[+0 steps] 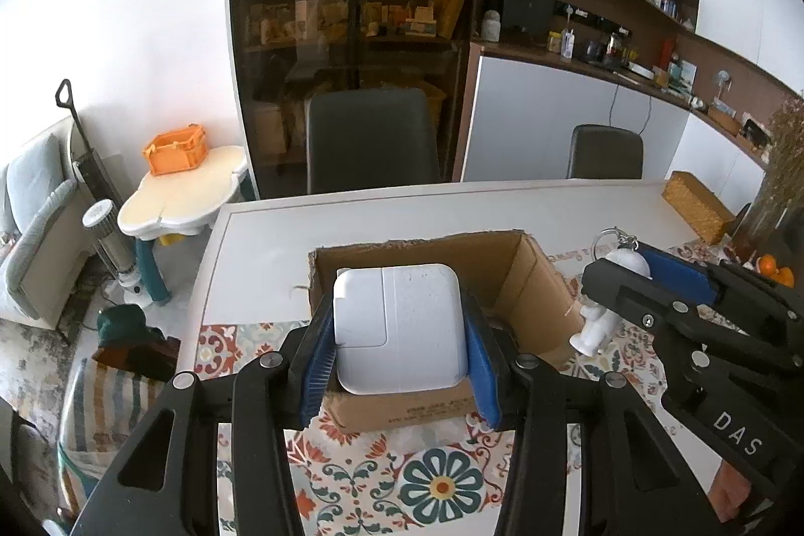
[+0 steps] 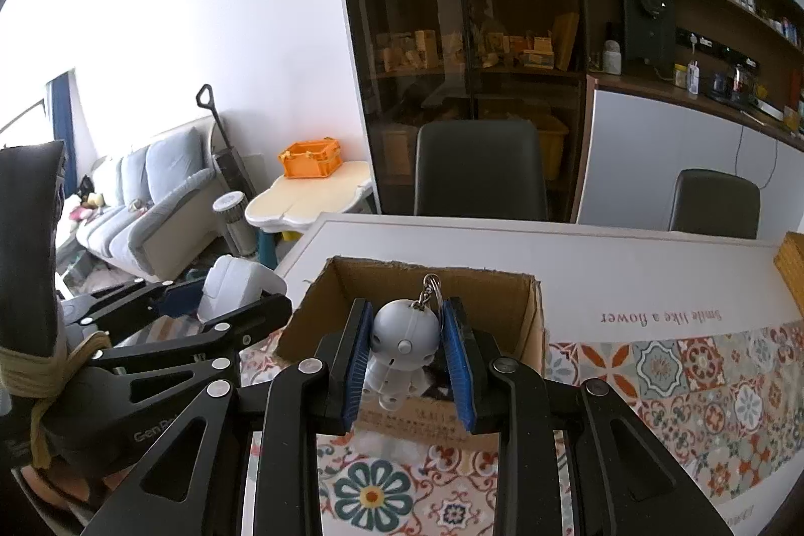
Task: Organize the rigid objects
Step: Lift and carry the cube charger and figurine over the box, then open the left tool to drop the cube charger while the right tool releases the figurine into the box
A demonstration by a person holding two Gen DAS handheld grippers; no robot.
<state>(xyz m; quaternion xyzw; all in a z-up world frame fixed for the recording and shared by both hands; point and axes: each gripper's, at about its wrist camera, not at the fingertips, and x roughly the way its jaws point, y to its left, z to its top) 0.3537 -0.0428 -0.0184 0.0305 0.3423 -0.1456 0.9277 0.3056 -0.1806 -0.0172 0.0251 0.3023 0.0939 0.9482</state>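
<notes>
**Both grippers loaded, box sits right under them**

While both loads hang over the near half of the counter (image 2: 452, 244), the relation that matters is simple: the open cardboard box (image 1: 527, 280) lies just ahead of and below each pair of fingers, so I'd guess the coming move is a short carry forward and down, not a reach.

Starting closest in: the left gripper (image 1: 399, 335) has its blue fingers (image 1: 317, 360) clamped on the two side faces of a white power adapter (image 1: 397, 325), a flat squarish block, broad face to the camera, with no real long axis to fuss over. It's off the counter, and in the left wrist view it covers the box's near wall and part of the opening.

The right gripper (image 2: 408, 360) is pinched tight on a small white robot keychain figure (image 2: 402, 345), fingers (image 2: 458, 365) pressing either side of its round head. The figure hangs upright, long axis vertical, key ring (image 2: 432, 290) at the top and legs dangling just over the box's near edge.

Both look about equally near the box to me. The adapter sits toward the box's left side, the figure more toward the middle, and the two grippers are close beside each other, so dropping both at once could get crowded. I'd let one go first.

Farther back there's bare white counter, a patterned mat (image 2: 703, 365) running to the right edge, and dark chairs (image 2: 480, 169) at the far edge.
</notes>
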